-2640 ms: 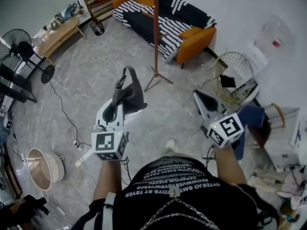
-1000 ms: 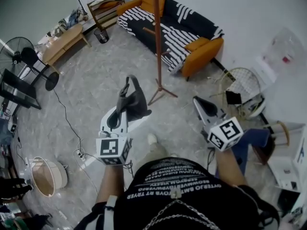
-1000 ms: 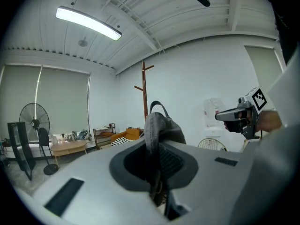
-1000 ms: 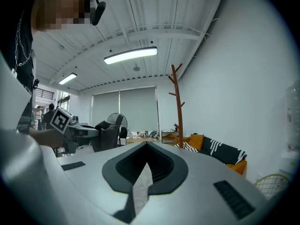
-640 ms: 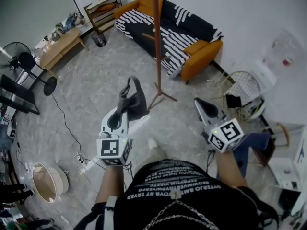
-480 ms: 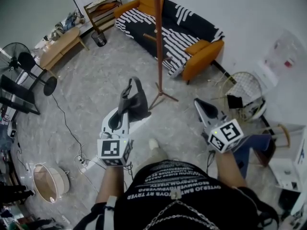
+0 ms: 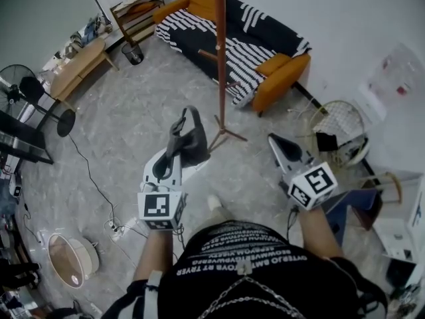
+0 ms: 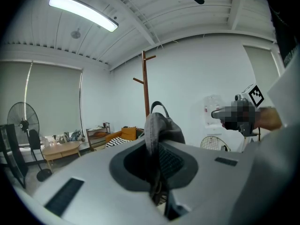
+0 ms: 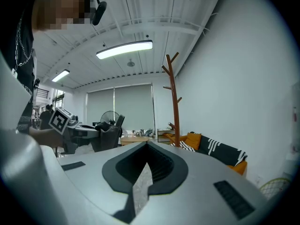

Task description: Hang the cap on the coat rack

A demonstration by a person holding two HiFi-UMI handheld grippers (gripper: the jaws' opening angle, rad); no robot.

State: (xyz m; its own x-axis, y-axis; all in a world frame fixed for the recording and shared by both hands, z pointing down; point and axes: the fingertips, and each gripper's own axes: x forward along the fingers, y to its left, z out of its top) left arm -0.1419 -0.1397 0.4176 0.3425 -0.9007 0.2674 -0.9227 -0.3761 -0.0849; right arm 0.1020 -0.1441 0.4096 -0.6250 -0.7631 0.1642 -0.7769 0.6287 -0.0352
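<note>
A dark grey cap (image 7: 188, 140) with its strap loop up stands clamped in my left gripper (image 7: 174, 153), which is shut on the cap's fabric. In the left gripper view the cap (image 8: 158, 125) rises between the jaws, with the brown coat rack (image 8: 145, 81) behind it. The coat rack (image 7: 220, 58) stands on the floor just beyond and right of the cap, its feet (image 7: 224, 135) spread on the tiles. My right gripper (image 7: 275, 141) is held right of the rack, shut and empty. In the right gripper view my right gripper (image 9: 147, 145) has the coat rack (image 9: 175, 102) ahead.
A striped sofa with orange cushions (image 7: 239, 35) sits behind the rack. A fan (image 7: 26, 92), a low wooden table (image 7: 73, 62) and a shelf (image 7: 136, 8) stand at the left. A wire basket (image 7: 332, 121) is at the right, a cable (image 7: 89, 171) and a round basket (image 7: 70, 261) at the lower left.
The person has stepped slightly; the floor and furniture shifted a little in the head view. Both grippers keep their pose, and the cap stays clamped in the left one.
</note>
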